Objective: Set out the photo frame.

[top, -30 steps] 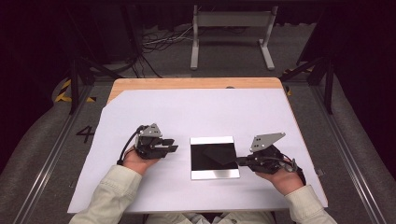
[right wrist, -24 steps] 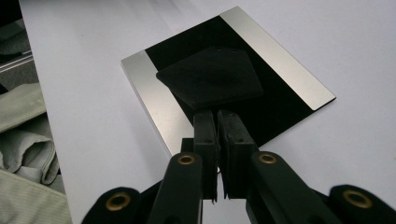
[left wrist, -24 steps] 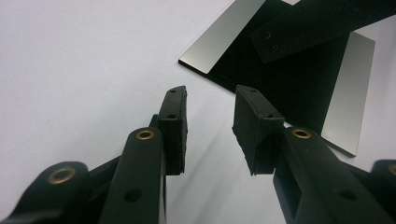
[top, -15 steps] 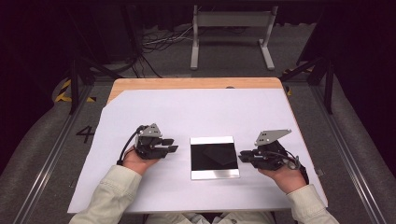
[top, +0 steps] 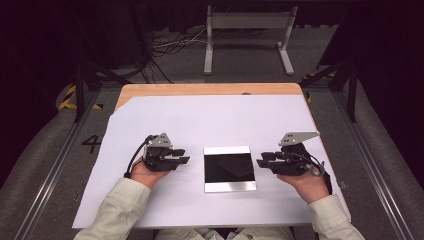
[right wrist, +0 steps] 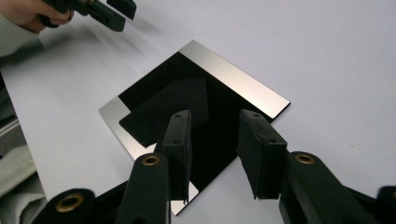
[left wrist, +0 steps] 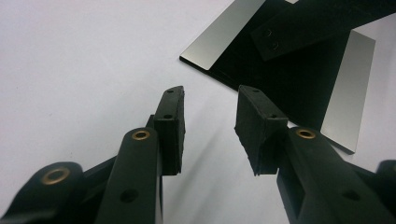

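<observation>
A square mirror-like plate (top: pixel 230 169) lies flat on the white sheet, dark in its middle with bright strips along two edges (right wrist: pixel 233 79) (left wrist: pixel 348 88). My left gripper (top: pixel 184 155) rests on the sheet just left of the plate, apart from it. Its jaws (left wrist: pixel 210 93) are open with nothing between them and have widened slightly. My right gripper (top: pixel 260 161) sits at the plate's right edge. Its jaws (right wrist: pixel 215 116) have just been opening and hang over the plate's near corner, empty. The left gripper (right wrist: pixel 119 14) also appears beyond the plate in the right gripper view.
The white sheet (top: pixel 210 120) covers most of a wooden table (top: pixel 200 89). Behind the table stand a metal frame (top: pixel 247 35) and loose cables (top: pixel 170 45) on the floor. Metal rails (top: pixel 55 165) run along both sides of the table.
The right gripper's jaws have parted from shut to open, and that hand has drawn slightly back from the plate's right edge. The left hand has stayed put.
</observation>
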A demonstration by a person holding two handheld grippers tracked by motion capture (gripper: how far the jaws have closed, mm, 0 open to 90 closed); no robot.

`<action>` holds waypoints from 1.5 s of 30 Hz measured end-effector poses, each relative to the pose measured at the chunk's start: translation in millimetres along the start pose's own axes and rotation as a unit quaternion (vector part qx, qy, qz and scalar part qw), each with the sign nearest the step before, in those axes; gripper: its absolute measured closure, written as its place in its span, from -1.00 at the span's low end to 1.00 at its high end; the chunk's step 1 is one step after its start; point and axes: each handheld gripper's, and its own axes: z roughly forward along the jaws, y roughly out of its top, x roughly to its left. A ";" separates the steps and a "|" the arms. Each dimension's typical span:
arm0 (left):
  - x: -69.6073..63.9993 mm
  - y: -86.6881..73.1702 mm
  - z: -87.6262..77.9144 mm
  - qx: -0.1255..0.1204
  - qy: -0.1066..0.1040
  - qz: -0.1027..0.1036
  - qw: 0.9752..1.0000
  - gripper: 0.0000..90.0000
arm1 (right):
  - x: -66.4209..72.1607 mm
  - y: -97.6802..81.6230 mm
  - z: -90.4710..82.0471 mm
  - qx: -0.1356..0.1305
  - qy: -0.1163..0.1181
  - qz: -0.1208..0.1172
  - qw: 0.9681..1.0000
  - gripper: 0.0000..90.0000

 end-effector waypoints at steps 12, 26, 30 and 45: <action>0.2 -2.7 -2.7 -0.002 0.004 -0.006 1.000 0.39 | -16.6 0.8 -1.0 -0.056 0.044 0.064 0.995 0.41; -0.5 -1.7 -1.9 -0.003 0.009 -0.001 1.000 0.42 | -21.8 -7.0 4.5 -0.094 0.045 0.111 0.988 0.39; -0.3 -1.9 -2.7 -0.004 0.010 -0.004 1.000 0.42 | -22.1 -8.6 9.8 -0.095 0.051 0.130 0.986 0.34; -0.2 -1.9 -1.5 -0.002 0.012 0.000 1.000 0.43 | -20.7 -9.1 25.8 -0.054 0.094 0.186 0.977 0.16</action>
